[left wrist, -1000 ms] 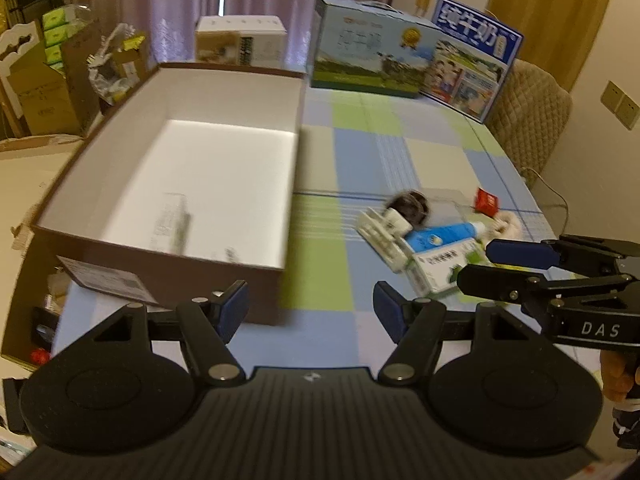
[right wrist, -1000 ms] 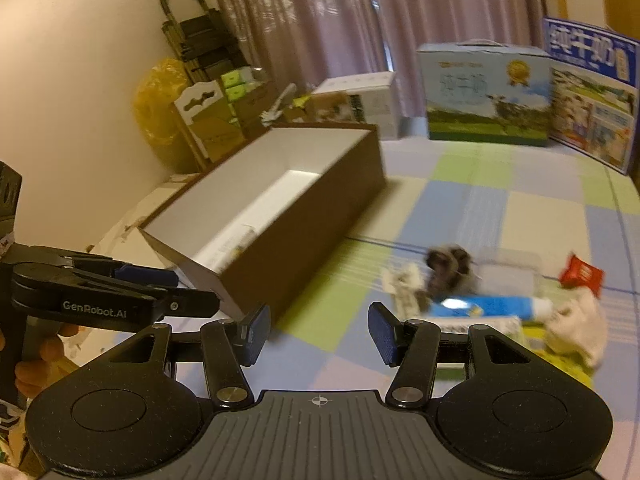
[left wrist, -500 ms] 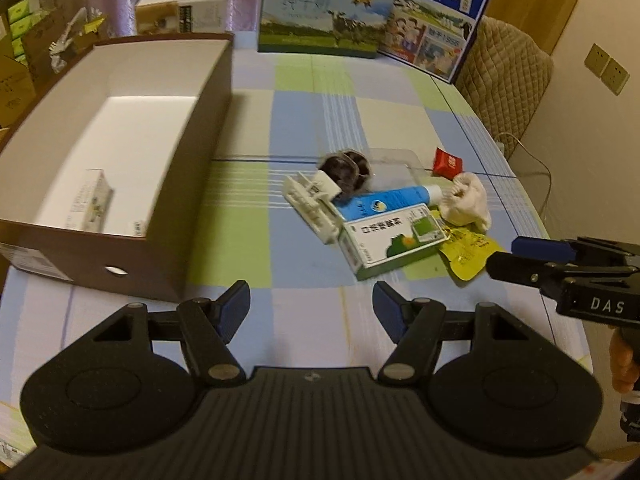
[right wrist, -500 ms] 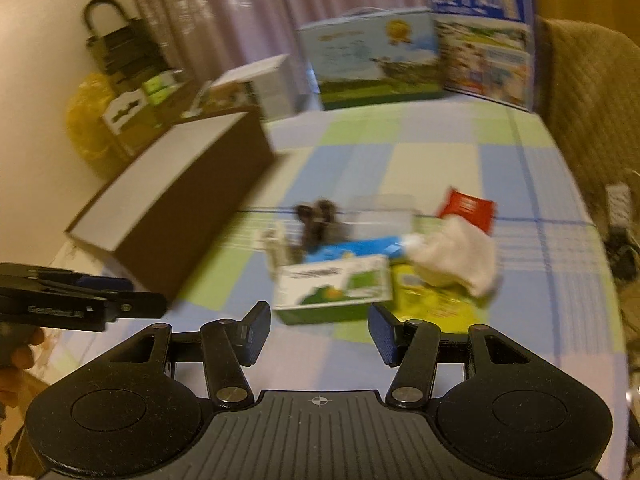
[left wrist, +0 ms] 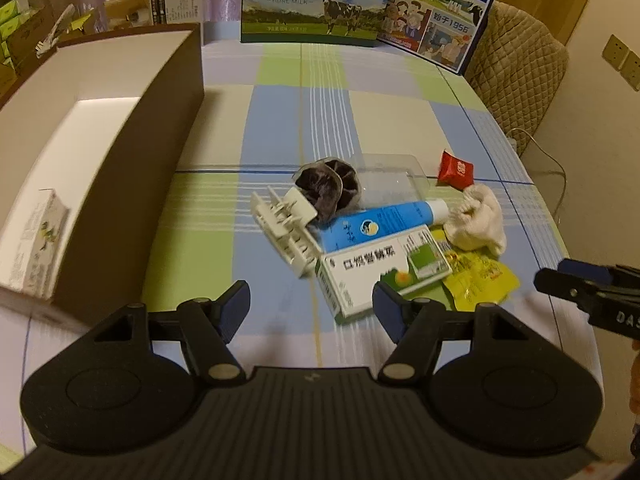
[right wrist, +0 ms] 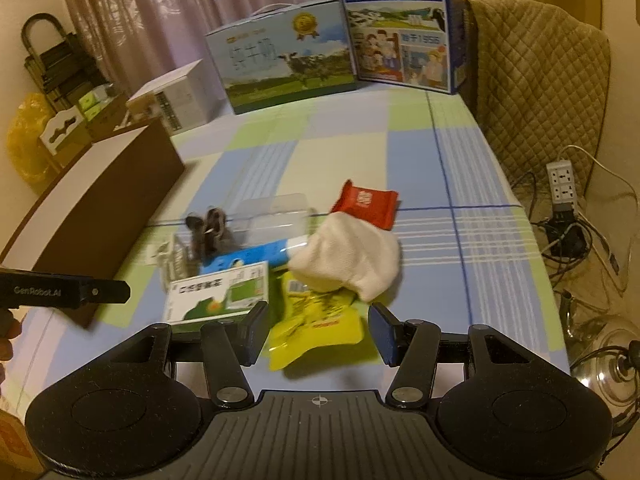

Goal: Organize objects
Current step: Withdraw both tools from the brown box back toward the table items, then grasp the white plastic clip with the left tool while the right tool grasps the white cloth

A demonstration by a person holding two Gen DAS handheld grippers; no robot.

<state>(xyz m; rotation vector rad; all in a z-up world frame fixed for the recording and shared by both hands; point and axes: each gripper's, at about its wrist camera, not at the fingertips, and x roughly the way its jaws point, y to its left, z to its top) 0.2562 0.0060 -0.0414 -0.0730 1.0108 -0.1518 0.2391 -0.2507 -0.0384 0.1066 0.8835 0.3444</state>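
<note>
A brown box with a white inside stands at the left; a small carton lies in it. A pile lies on the checked cloth: a green-white medicine box, a blue tube, a white plastic rack, dark tea bags, a clear tray, a red packet, a white cloth and a yellow packet. My left gripper is open and empty just short of the medicine box. My right gripper is open over the yellow packet.
Two milk cartons and a white box stand along the table's far edge. A padded chair is at the right, with a power strip and cables on the floor.
Both grippers have swung right, away from the brown box and toward the pile. The right gripper has come close over the yellow packet. Both stay open.
</note>
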